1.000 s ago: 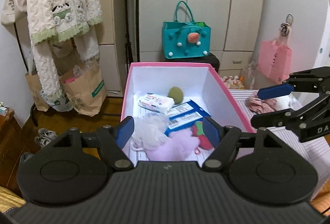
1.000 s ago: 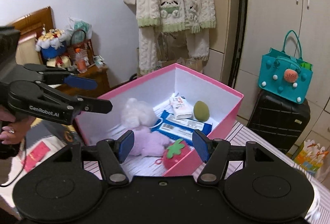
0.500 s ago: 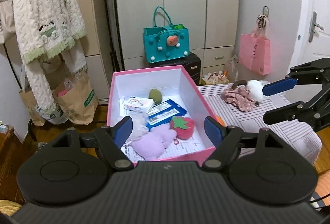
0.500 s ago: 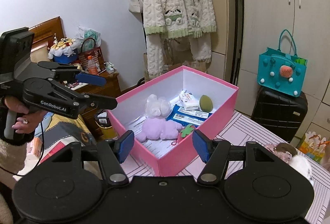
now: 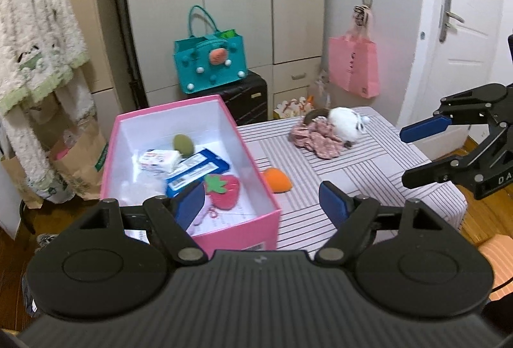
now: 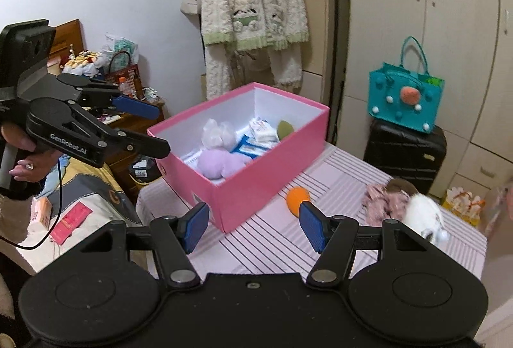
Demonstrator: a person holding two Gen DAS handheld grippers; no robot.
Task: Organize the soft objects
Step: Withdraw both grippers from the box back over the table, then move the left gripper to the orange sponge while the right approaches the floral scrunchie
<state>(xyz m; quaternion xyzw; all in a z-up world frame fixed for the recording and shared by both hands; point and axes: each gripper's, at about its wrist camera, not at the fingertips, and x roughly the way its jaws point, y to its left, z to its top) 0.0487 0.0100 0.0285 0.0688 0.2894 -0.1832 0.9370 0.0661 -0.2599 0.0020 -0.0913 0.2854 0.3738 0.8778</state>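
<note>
A: Status of the soft items. Inside the pink box (image 5: pixel 224 123): a red strawberry plush (image 5: pixel 224 189), a lilac plush (image 6: pixel 218 163), a white puff (image 6: pixel 216 131), a green egg-shaped sponge (image 5: pixel 183 144), a white wipes pack (image 5: pixel 158 159) and a blue-and-white flat pack (image 5: pixel 198 170). That makes 6 pieces boxed.

B: What is left outside?

A: On the striped table (image 5: pixel 368 174): an orange sponge (image 5: pixel 278 181) lying just beside the box's right wall, and, further back, a pink floral cloth (image 5: pixel 317 138) with a white plush (image 5: pixel 346 126) touching it. A dark brown piece sits at the back of that heap; I cannot tell what it is. So at least 3 items are pending.

B: Tools?

A: The left hand-held gripper (image 5: pixel 263 203) hovers above the box's near corner, its jaws having just been opening, with nothing between them. The right hand-held gripper (image 6: pixel 253 227) hangs over the table in front of the box, jaws parted moderately, also empty, with the orange sponge showing just past its right pad.

B: Assessment?

A: Roughly 2 thirds done, by my judgement. The orange sponge looks like the nearest remaining pick, then the cloth and white plush.
</note>
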